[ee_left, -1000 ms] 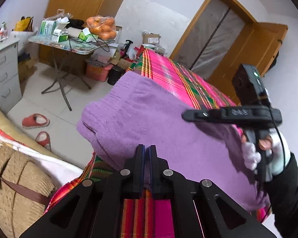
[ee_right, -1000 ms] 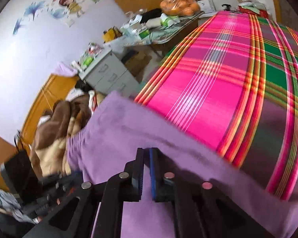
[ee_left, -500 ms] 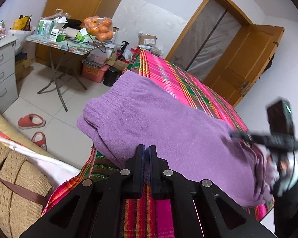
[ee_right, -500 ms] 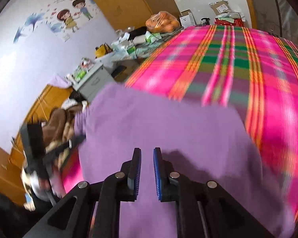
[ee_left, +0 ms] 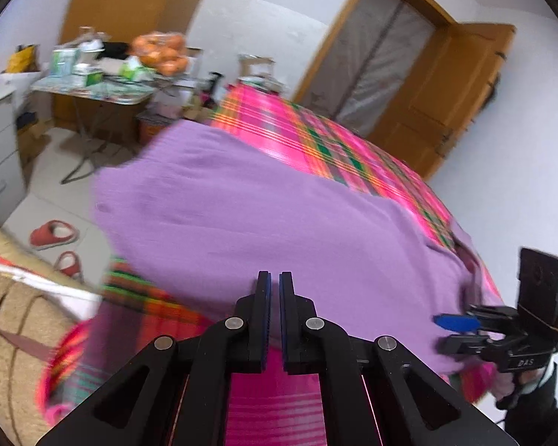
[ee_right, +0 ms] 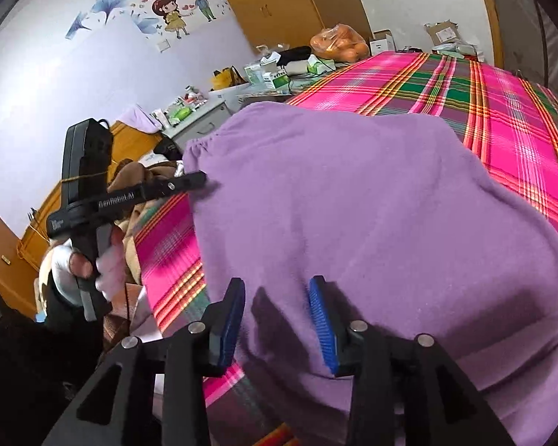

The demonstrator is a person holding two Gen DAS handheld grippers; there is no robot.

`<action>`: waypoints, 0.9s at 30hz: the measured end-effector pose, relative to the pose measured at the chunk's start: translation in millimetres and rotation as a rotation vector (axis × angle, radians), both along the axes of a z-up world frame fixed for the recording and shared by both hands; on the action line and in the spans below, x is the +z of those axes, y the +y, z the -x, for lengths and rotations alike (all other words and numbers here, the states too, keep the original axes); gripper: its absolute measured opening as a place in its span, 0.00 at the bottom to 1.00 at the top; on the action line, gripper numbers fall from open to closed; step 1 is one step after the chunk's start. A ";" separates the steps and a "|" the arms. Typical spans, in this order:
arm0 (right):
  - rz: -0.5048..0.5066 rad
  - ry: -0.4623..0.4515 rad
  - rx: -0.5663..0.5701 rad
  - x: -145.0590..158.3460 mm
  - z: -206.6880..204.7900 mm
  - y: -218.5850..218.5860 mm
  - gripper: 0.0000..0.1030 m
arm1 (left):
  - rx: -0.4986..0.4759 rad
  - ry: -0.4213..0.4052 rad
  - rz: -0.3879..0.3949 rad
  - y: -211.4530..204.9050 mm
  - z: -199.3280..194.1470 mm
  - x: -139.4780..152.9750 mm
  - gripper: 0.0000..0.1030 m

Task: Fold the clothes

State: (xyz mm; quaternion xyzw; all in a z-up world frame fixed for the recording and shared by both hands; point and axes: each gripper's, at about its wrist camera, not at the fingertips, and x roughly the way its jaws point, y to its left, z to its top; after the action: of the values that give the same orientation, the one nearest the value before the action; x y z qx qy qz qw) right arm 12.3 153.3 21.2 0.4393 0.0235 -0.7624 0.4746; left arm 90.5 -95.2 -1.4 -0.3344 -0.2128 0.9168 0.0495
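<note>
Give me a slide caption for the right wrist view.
Right hand-held gripper opening over purple garment on plaid bedspread.

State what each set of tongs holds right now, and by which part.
The left tongs are shut on the near edge of the purple garment. The right tongs hold nothing: their jaws are opening above the garment.

Soft, even daylight all round, no harsh glare. The left wrist view is pretty smeared, with the folding table (ee_left: 93,91) and slippers (ee_left: 54,234) streaky. The right wrist view is sharper; gripper shadows fall on the purple garment (ee_right: 353,204). Heavy fisheye bending, dark vignetted corners.
</note>
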 end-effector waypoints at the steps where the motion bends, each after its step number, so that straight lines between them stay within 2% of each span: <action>1: 0.012 -0.011 -0.004 -0.2 1.5 2.6 0.36 | -0.029 -0.003 -0.001 8.5 2.2 -0.4 0.04; 5: 0.092 -0.106 -0.124 -1.9 31.7 8.9 0.36 | -0.099 -0.024 0.012 33.3 11.9 -6.2 0.04; 7: 0.087 -0.138 -0.192 -6.3 52.2 8.6 0.36 | -0.104 -0.026 0.014 35.4 15.1 -5.3 0.04; 10: 0.073 -0.169 -0.297 -11.2 79.5 13.2 0.07 | -0.112 -0.029 0.022 38.1 18.8 -4.5 0.04; 12: 0.077 -0.183 -0.384 -12.8 97.4 25.0 0.05 | -0.119 -0.029 0.030 38.6 19.5 -5.0 0.04; 13: 0.089 -0.185 -0.425 -13.2 104.7 33.6 0.00 | -0.121 -0.028 0.031 38.0 19.9 -4.9 0.04; 16: 0.087 -0.161 -0.544 -11.6 116.9 56.8 0.00 | -0.126 -0.021 0.033 37.7 20.0 -5.9 0.04; 21: 0.118 -0.110 -0.570 -1.6 111.4 72.8 0.03 | -0.130 -0.016 0.038 36.6 22.3 -7.2 0.04; 27: 0.209 -0.020 -0.616 20.8 92.6 97.5 0.13 | -0.151 -0.032 0.050 42.4 28.4 -2.8 0.04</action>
State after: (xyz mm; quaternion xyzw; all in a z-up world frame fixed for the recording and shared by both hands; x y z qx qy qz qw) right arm -80.3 250.8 42.1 0.3819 -0.1936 -0.8642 0.2642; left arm 62.1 -52.9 -4.2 -0.3653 -0.1646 0.9100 0.1068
